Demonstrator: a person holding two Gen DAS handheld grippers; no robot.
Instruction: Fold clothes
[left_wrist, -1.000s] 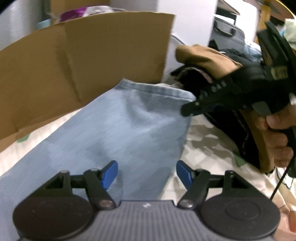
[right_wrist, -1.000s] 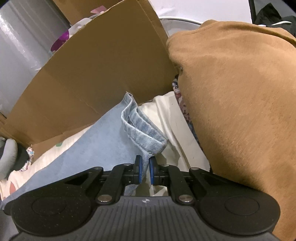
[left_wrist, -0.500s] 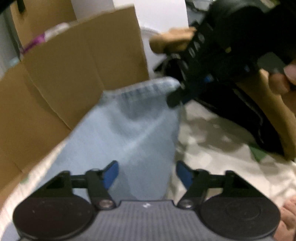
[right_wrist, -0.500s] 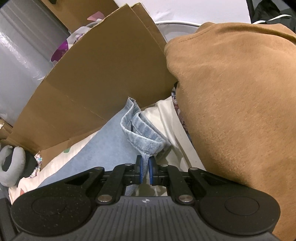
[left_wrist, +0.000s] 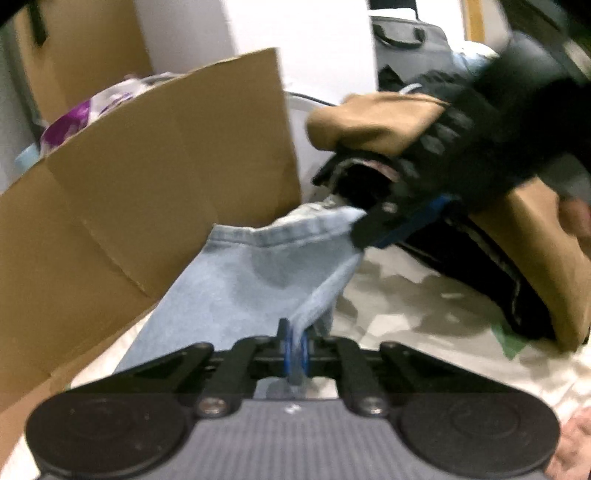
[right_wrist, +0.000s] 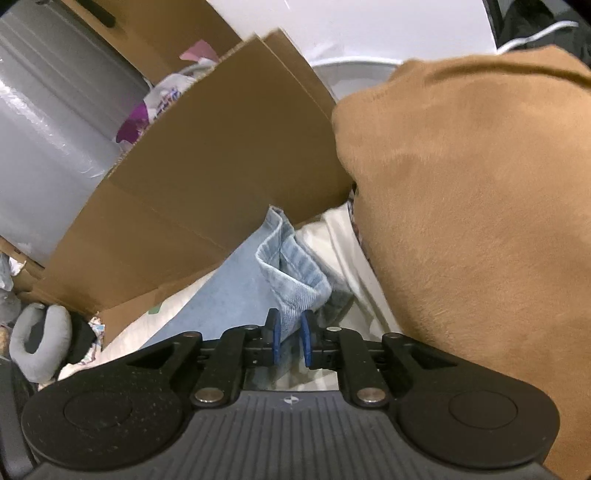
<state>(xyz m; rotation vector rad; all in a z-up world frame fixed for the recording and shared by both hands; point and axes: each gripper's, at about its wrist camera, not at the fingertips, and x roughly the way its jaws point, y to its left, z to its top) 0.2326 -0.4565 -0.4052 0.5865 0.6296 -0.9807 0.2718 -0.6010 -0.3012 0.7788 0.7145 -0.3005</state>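
Beside the cardboard sheet (left_wrist: 159, 206), the jeans (left_wrist: 251, 280) lay stretched over a pale patterned sheet (left_wrist: 424, 295), with the left gripper (left_wrist: 294, 349) low and level, its jaws pinched on the near side edge. Farther along, the right gripper (right_wrist: 290, 341) angled in with jaws clamped on the hem corner, lifting it. A brown garment (right_wrist: 480, 221) crowded the right side, leaving open room only toward the near end.

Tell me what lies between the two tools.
A raised stretch of the jeans spans from the left tool to the right tool, both pinching its edge; left wrist view shows it.
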